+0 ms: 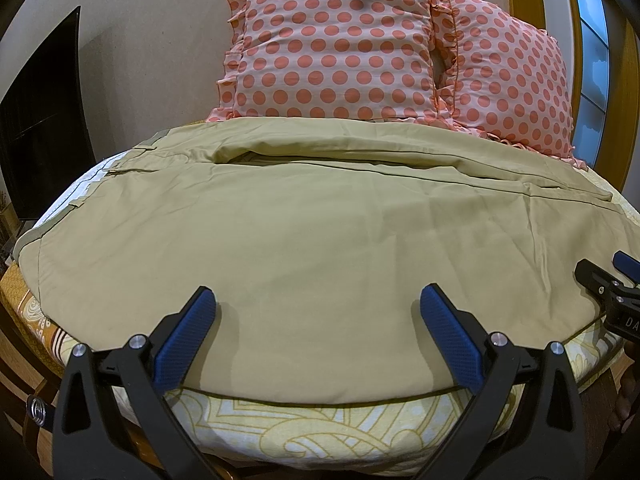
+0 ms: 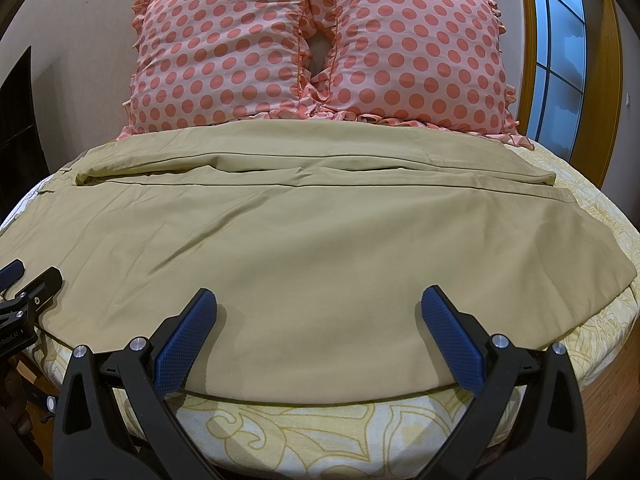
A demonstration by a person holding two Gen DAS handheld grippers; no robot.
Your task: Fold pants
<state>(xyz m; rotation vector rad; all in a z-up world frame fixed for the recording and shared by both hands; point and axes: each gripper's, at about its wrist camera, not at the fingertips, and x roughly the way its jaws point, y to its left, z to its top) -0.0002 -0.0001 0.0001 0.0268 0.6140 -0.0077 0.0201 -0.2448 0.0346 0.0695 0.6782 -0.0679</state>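
A pair of khaki cotton pants lies spread flat across the bed, which wears a pale yellow sheet with a scrolling print. The pants run sideways, the waistband with its belt loops towards the left edge and the leg cuffs towards the right. One leg lies in front of the other, a long seam running between them. The near edge of the cloth stops just short of the bed's front edge, so a strip of sheet shows below it.

The left tongs, black with blue textured pads, stand wide apart over the near part of the pants, with nothing between them. The right tongs hang the same way further along the same edge, spread wide and gripping nothing. Each pair shows at the margin of the other's view, close to the cloth's front edge.

Behind the pants, two pink pillows with coral polka dots and ruffled trim lean side by side against the wall, touching. A window with an orange wooden frame stands to the right.
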